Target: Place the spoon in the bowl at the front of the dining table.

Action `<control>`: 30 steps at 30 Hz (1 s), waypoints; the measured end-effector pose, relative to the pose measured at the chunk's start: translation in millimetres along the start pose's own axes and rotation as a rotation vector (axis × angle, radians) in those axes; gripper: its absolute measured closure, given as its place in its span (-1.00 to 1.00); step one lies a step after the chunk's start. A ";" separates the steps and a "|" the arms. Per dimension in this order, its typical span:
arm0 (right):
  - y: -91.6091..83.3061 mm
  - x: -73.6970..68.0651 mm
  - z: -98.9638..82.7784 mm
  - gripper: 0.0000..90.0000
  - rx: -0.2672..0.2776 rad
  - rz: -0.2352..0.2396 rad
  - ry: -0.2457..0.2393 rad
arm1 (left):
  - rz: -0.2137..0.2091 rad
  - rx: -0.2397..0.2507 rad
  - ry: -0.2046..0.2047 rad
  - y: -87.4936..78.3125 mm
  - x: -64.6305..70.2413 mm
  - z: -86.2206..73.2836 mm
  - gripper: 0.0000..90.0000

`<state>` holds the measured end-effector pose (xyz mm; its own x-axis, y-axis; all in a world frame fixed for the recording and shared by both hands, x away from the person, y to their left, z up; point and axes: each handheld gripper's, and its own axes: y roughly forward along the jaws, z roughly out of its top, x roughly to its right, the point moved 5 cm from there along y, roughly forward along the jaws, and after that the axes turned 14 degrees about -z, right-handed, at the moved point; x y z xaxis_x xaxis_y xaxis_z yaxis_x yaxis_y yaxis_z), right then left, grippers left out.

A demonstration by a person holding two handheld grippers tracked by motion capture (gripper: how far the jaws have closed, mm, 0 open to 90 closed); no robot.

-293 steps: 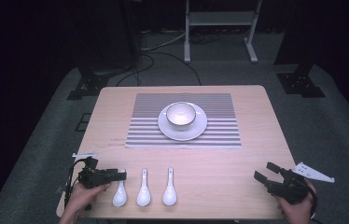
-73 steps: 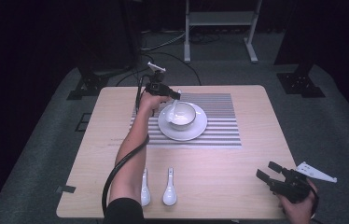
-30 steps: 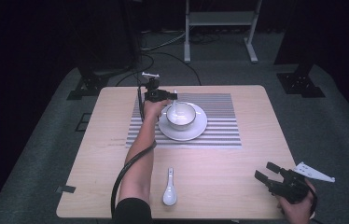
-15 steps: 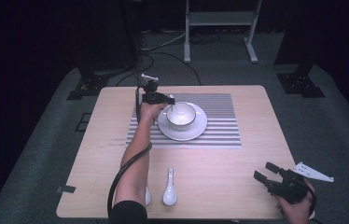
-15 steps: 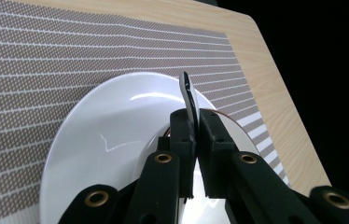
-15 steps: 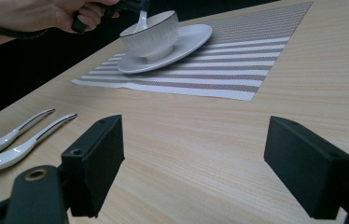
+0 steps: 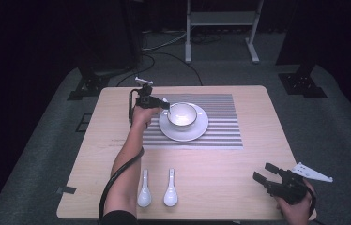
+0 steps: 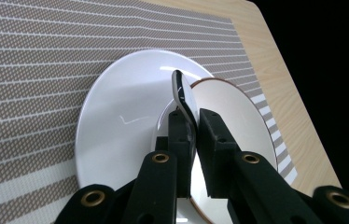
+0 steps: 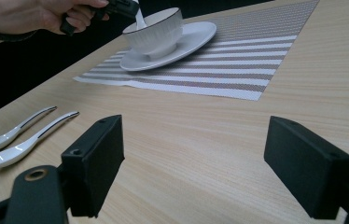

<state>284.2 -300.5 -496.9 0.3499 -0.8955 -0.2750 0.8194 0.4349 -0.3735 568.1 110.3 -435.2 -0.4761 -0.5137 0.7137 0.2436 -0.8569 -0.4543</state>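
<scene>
Fingers (image 8: pixel 182 140) of left gripper (image 7: pixel 163 105): clamped on white spoon (image 8: pixel 182 95), held over bowl (image 7: pixel 182 115) rim, bowl on saucer (image 7: pixel 197 133). Right gripper (image 9: pixel 196 163): jaws wide apart, empty, above table (image 7: pixel 220 164).

No text, label, brand, number or sign can be read anywhere in these views.
</scene>
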 end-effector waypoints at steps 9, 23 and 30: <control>0.2 -2.9 0.0 -0.58 -0.002 0.001 -0.008 | -0.002 -0.019 -0.003 -9.4 -1.2 -10.5 0.81; 1.5 -5.5 0.4 -0.58 -0.003 -0.007 -0.014 | -0.022 -0.009 -0.020 -28.3 -7.3 -26.4 0.73; 3.0 -6.3 1.0 -0.58 -0.004 -0.009 -0.015 | -0.039 -0.008 -0.017 -35.0 -4.1 -32.5 0.66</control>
<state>284.9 -293.7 -495.4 0.3488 -0.9008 -0.2585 0.8208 0.4268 -0.3798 534.1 143.8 -439.6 -0.4705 -0.4804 0.7402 0.2183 -0.8761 -0.4299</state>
